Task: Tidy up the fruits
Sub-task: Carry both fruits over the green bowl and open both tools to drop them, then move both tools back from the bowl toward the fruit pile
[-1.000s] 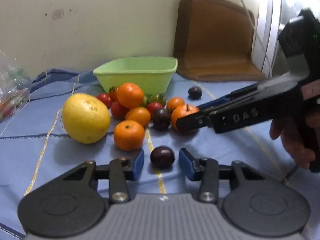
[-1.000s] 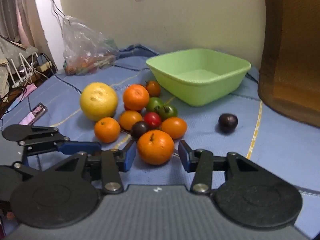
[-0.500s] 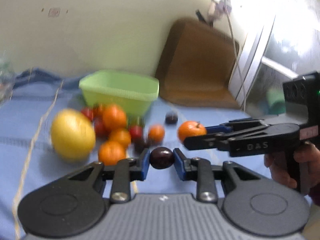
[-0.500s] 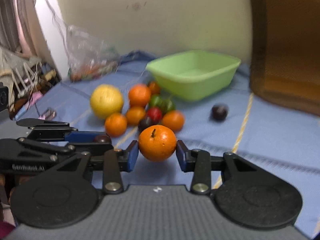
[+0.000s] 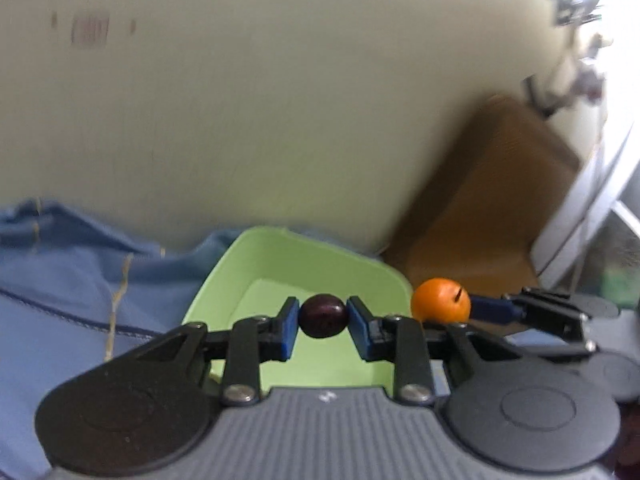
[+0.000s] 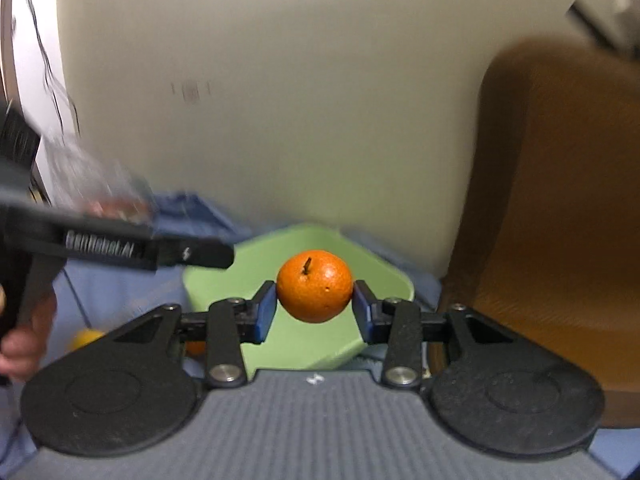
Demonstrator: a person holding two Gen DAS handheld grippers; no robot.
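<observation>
My left gripper is clamped on a dark purple plum, both blue pads pressed against its sides. I hold it in the air above the green basin, over the basin's near half as my left camera sees it. The basin sits on the blue cloth, close to the cloth's far edge by the cream wall.

My right gripper is closed around an orange, stem tilted up and to the left, the fruit pinched between the two blue pads. It hangs above the same basin, over its middle in my right camera.

From the left camera the orange shows just past the basin's right rim, with the right gripper's fingers reaching in from the right.

A brown chair back stands to the right of the basin. Down on the cloth near my left hand lies a yellow fruit, blurred.
</observation>
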